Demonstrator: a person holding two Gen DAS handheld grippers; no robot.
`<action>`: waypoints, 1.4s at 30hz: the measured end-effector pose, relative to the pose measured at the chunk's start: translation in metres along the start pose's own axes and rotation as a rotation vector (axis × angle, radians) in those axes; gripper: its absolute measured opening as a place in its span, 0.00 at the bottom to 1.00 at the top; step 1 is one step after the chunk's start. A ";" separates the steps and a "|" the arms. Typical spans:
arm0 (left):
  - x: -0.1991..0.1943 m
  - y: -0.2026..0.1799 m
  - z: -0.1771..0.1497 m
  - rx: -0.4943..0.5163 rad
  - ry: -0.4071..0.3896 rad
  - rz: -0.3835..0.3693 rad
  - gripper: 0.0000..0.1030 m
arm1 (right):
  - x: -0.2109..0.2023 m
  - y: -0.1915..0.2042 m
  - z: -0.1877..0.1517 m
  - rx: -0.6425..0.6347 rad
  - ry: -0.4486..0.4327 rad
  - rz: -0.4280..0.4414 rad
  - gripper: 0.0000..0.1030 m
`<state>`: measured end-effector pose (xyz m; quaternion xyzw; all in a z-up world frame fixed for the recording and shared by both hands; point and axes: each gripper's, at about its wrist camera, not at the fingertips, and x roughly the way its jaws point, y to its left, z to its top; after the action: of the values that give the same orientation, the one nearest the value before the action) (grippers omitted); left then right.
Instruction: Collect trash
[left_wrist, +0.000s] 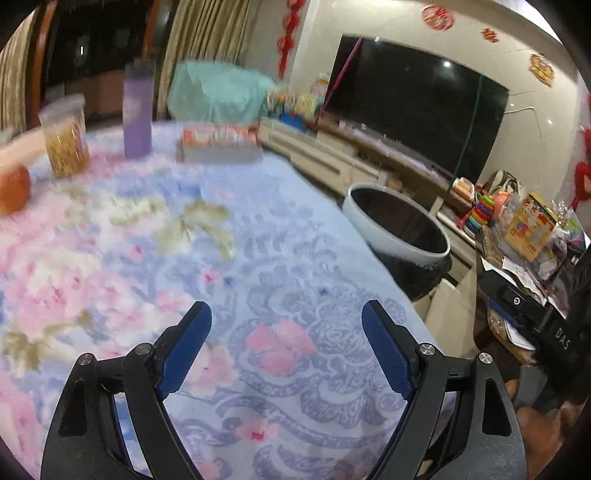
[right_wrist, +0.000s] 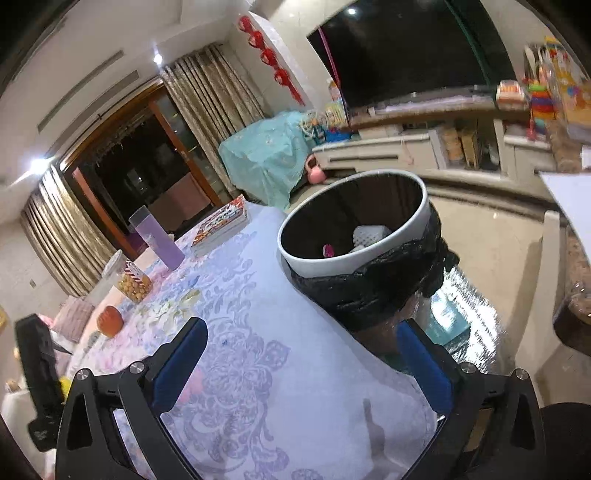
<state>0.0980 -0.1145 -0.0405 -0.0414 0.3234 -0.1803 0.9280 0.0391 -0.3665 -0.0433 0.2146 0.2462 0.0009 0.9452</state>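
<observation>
1. Two grippers are working over one bench (left_wrist: 155, 236), which is lying under a floral cloth in pink, blue and lilac. The room behind is showing a dark television (left_wrist: 413, 110), a low white cabinet (left_wrist: 325, 155), curtains and a shelf of toys.
2. The trash bin (right_wrist: 354, 254), a white drum lined with a black bag, is standing just off the bench edge. It is lying ahead and slightly to the right of the right gripper (right_wrist: 299, 365), and well ahead and to the right of the left gripper (left_wrist: 286, 347). Its opening is facing upward. The right hand is judged to be the nearer one.
3. Inside the bin, a white crumpled piece (right_wrist: 369, 236) and a small pink item (right_wrist: 328, 251) are already lying at the bottom.
4. Both sets of fingers are standing wide apart with nothing between them; only cloth is showing in each gap.
5. On the far side of the bench, a purple bottle (left_wrist: 137, 110), a clear jar of yellow snacks (left_wrist: 66, 136), a stack of books (left_wrist: 219, 144) and an orange fruit (left_wrist: 13, 188) are standing well apart from both grippers. None is clearly trash.
6. No loose trash is showing on the cloth within either view; the left view is blurring, so small scraps cannot be ruled out.
7. Judgement: the coming move is depending on finding a next piece away from the bin.
</observation>
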 end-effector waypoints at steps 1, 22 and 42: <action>-0.008 -0.003 0.001 0.026 -0.038 0.016 0.85 | -0.004 0.004 0.001 -0.025 -0.018 -0.011 1.00; -0.072 -0.004 -0.032 0.100 -0.292 0.234 1.00 | -0.053 0.061 -0.017 -0.294 -0.274 -0.148 1.00; -0.080 -0.005 -0.036 0.102 -0.306 0.272 1.00 | -0.054 0.059 -0.024 -0.286 -0.260 -0.129 1.00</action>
<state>0.0168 -0.0886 -0.0211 0.0227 0.1717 -0.0609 0.9830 -0.0133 -0.3092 -0.0136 0.0602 0.1326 -0.0524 0.9880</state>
